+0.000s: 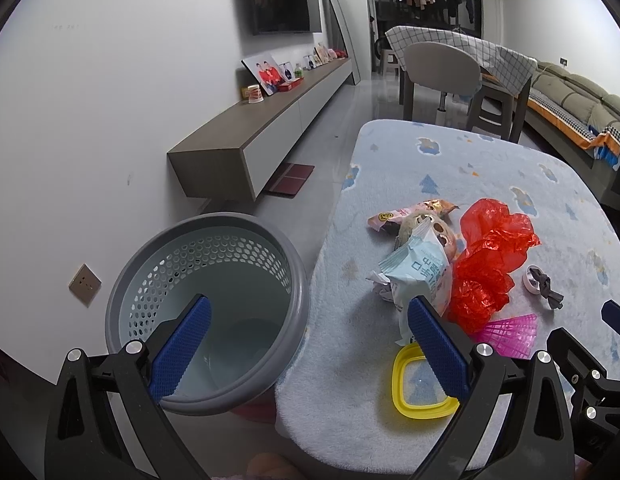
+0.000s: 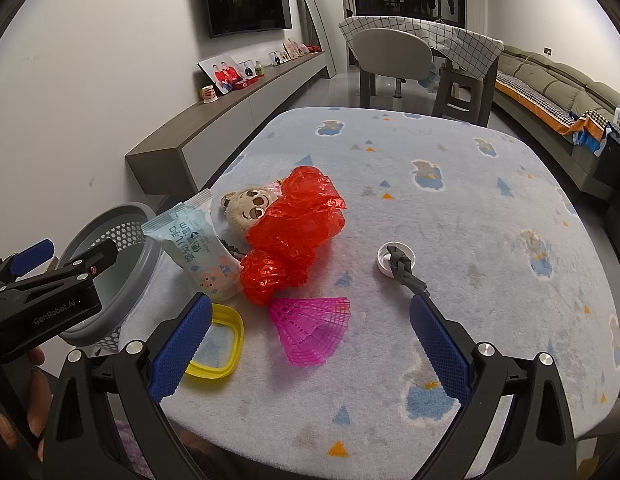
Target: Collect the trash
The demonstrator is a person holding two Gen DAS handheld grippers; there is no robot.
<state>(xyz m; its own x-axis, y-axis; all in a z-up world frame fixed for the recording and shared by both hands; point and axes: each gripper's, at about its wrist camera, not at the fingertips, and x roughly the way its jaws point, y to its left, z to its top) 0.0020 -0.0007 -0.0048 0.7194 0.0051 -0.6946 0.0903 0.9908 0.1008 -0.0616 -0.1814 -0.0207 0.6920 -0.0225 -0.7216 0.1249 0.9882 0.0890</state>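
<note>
Left gripper (image 1: pixel 308 346) spread wide, holding nothing, hovering over gap between grey bin (image 1: pixel 208 312) and worktop (image 1: pixel 489 184) edge. Right gripper (image 2: pixel 310 346) likewise spread, empty, above near part of worktop. Bin stands just left of worktop, perforated wall, upright. Trash clustered on left half of fleecy cover: pale blue wipes packet (image 2: pixel 198 246) propped up, red crumpled plastic bag (image 2: pixel 294 236) touching it, pink mesh piece (image 2: pixel 311 330) just in front, yellow lid (image 2: pixel 220 340) flat near edge. White cap with dark knotted scrap (image 2: pixel 397 262) lies apart to right.
</note>
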